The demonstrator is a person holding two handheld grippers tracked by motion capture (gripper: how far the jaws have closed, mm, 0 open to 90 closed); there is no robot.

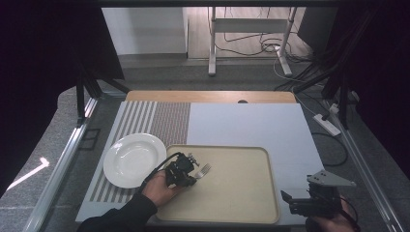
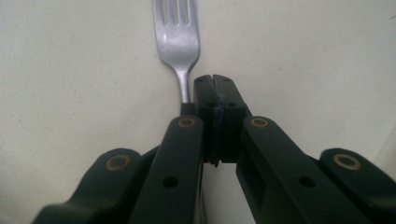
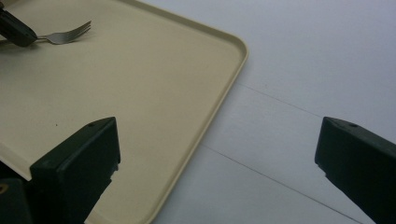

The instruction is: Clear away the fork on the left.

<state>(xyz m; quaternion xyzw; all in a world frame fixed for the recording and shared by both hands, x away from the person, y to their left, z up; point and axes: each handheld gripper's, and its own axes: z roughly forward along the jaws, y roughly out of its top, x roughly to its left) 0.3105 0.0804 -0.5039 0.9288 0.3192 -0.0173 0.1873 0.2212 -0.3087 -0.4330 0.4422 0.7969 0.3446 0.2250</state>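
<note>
Left tongs (image 1: 189, 166): over the left part of the tray, held by the person's left hand (image 1: 158, 187); in the left gripper view (image 2: 215, 88) the jaws are pressed together, and the neck of the fork runs down just beside them on their left and passes behind the left jaw arm, so whether the fork is actually pinched cannot be told.
Fork (image 1: 203, 170): metal, on the tray at about 10 o'clock from the tray's middle, tines pointing toward 2 o'clock in the high view; in the left gripper view (image 2: 177, 35) the tines point to 12 o'clock; in the right gripper view (image 3: 65, 33) it lies at the far left with a dark tip of the left tongs over its handle end.
Tray (image 1: 251, 159): beige, shallow rim, rounded corners, lying on the near half of the counter; its right edge is seen in the right gripper view (image 3: 219, 98).
Right tongs (image 1: 300, 204): at 4 o'clock of the tray, just off its right edge, over the counter; in the right gripper view (image 3: 217, 154) the jaws are spread wide with nothing between them.
Plate (image 1: 134, 159): white, round, at 9 o'clock of the tray, touching or just beside its left edge, resting on a striped mat (image 1: 145, 116).
Counter (image 1: 251, 123): pale grey sheet over a wooden top.
</note>
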